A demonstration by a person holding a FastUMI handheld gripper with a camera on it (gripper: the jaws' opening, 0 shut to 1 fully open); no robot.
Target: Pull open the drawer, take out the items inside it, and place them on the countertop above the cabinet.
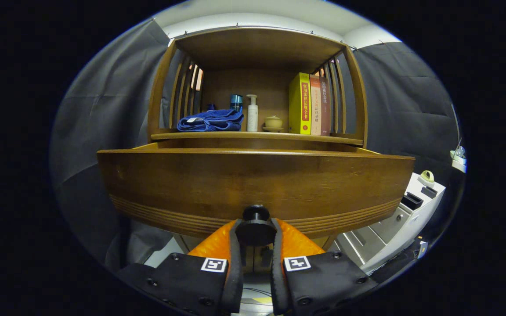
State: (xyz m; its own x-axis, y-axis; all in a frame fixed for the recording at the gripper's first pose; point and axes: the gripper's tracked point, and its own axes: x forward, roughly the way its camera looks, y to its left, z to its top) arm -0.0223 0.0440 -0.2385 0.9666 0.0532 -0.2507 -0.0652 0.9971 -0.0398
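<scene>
Wooden cabinet: an open compartment with slatted sides is set above the worktop. On the worktop, left to right, are listed: a folded blue cloth, a dark blue-capped bottle behind it, a white pump bottle, a small lidded ceramic pot, and three upright books, one yellow and two brown. Chinese characters are printed on the spines; they are too small to be read reliably.

Drawer: it is pulled out below the worktop, and its front panel blocks sight of the interior.

Right of the cabinet, lower down: a white unit with a small roll of tape, apparently, on top.

Hand-held gripper: the fingers are closed on the round dark drawer knob, one pressed to each side.
</scene>
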